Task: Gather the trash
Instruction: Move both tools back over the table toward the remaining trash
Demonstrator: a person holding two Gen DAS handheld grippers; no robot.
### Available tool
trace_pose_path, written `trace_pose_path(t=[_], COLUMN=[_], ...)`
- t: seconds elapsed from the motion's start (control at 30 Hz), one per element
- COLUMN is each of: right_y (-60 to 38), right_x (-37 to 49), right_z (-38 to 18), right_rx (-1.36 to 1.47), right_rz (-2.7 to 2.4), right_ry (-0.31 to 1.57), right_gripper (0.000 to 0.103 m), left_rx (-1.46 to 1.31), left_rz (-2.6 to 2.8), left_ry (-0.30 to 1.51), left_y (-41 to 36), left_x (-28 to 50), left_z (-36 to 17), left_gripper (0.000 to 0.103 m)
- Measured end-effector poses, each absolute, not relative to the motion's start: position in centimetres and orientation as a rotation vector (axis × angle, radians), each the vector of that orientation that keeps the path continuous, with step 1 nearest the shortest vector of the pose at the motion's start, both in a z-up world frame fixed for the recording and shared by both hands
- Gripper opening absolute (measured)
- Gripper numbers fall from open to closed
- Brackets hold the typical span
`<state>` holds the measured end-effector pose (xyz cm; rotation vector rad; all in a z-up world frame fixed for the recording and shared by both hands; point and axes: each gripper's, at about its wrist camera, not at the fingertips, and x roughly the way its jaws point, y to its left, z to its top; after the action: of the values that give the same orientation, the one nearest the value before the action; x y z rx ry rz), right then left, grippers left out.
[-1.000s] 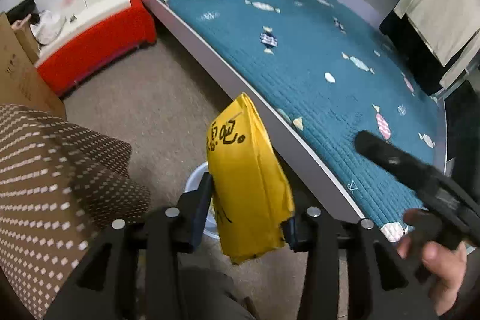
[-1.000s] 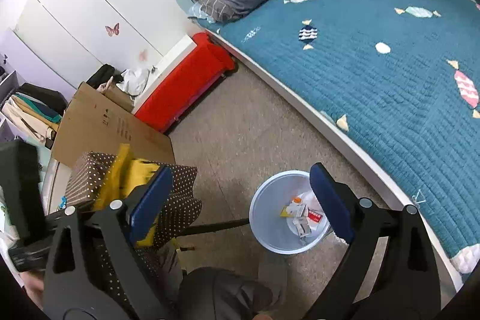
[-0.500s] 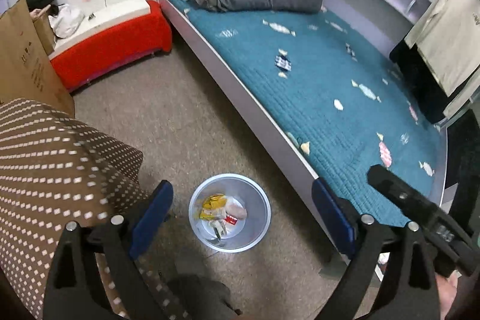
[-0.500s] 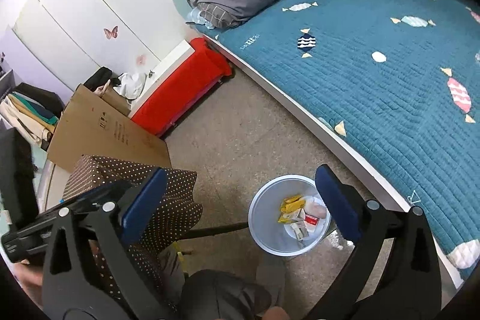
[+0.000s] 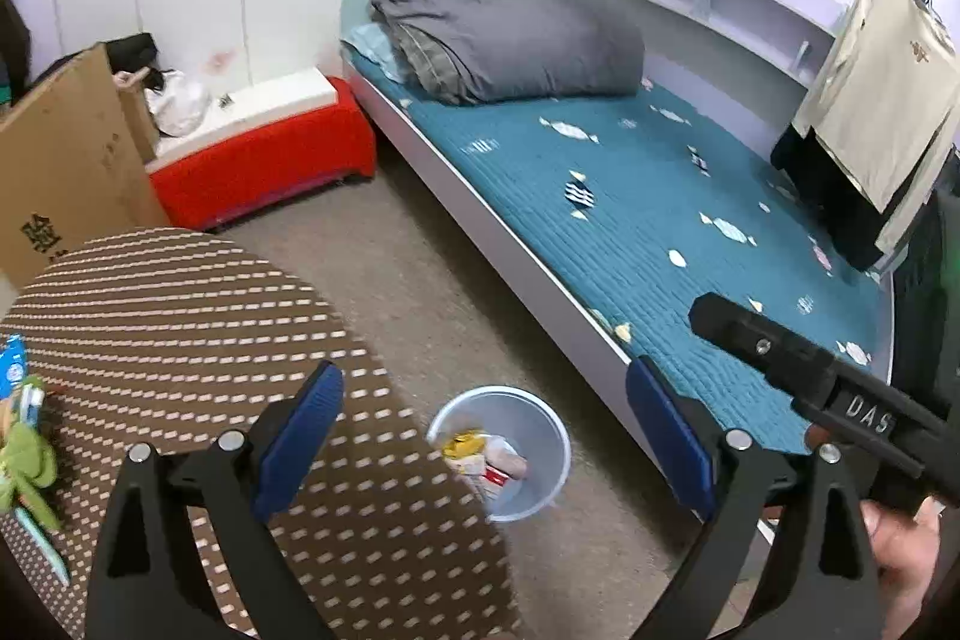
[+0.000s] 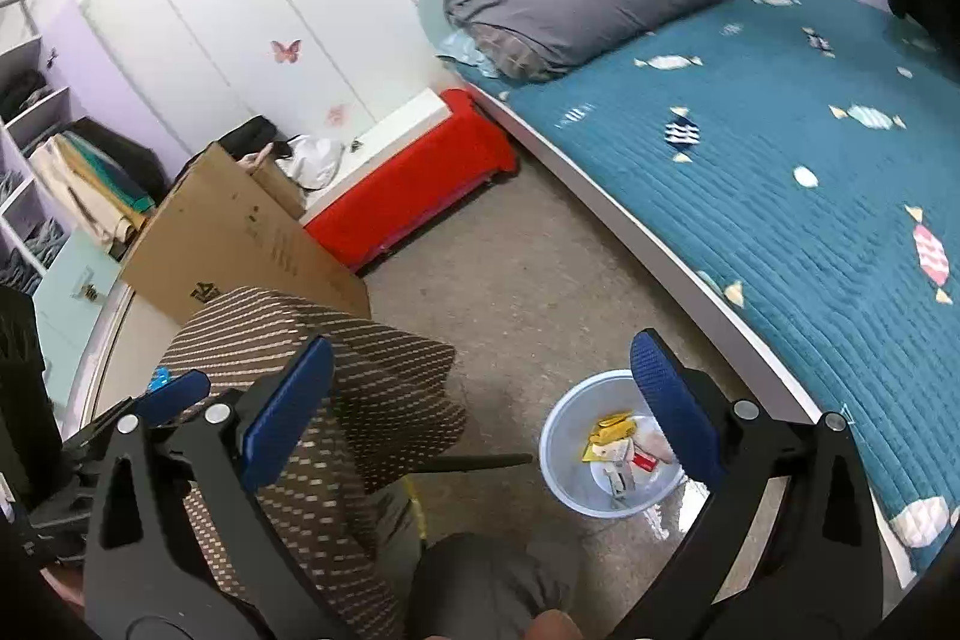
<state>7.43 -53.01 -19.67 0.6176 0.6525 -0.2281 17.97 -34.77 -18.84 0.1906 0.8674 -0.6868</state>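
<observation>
A pale round trash bin (image 5: 543, 415) (image 6: 555, 481) stands on the floor beside the bed. A yellow packet (image 5: 462, 443) (image 6: 609, 427) lies in it among other wrappers. My left gripper (image 5: 486, 373) hovers high above the bin and the table edge, open, with nothing between its blue pads. My right gripper (image 6: 485, 343) is also open and empty, well above the floor. The right gripper's black body (image 5: 810, 376) shows at the right of the left wrist view. One blue pad of the left gripper (image 6: 174, 394) shows low on the left of the right wrist view.
A table with a brown dotted cloth (image 5: 180, 328) (image 6: 360, 370) stands left of the bin, with a blue pack (image 5: 12, 370) and a green thing (image 5: 24, 460) at its edge. A teal bed (image 5: 630, 196), a red bench (image 5: 258, 160) and a cardboard box (image 5: 60, 160) ring the floor.
My left gripper opened and let go of the yellow packet, which now lies in the bin. Both grippers have since risen and drawn back from the bin.
</observation>
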Motion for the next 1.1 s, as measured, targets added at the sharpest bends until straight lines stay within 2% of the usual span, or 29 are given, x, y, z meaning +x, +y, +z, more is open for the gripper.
trace_pose_path(t=[0.6, 1.1], right_y=[-36.4, -21.1], right_x=[12.7, 19.4], right_z=[-14.4, -16.0], right_rx=[0.351, 0.108], right_rz=[0.055, 0.318], right_ry=[0.712, 0.773], right_gripper=[0.097, 0.097], left_rx=[0.068, -0.087], left_rz=[-0.487, -0.156], left_ry=[0.794, 0.809], left_y=[-18.9, -2.4], left_x=[16.2, 17.1], left_z=[-16.0, -17.6], left_gripper=[0.094, 0.094])
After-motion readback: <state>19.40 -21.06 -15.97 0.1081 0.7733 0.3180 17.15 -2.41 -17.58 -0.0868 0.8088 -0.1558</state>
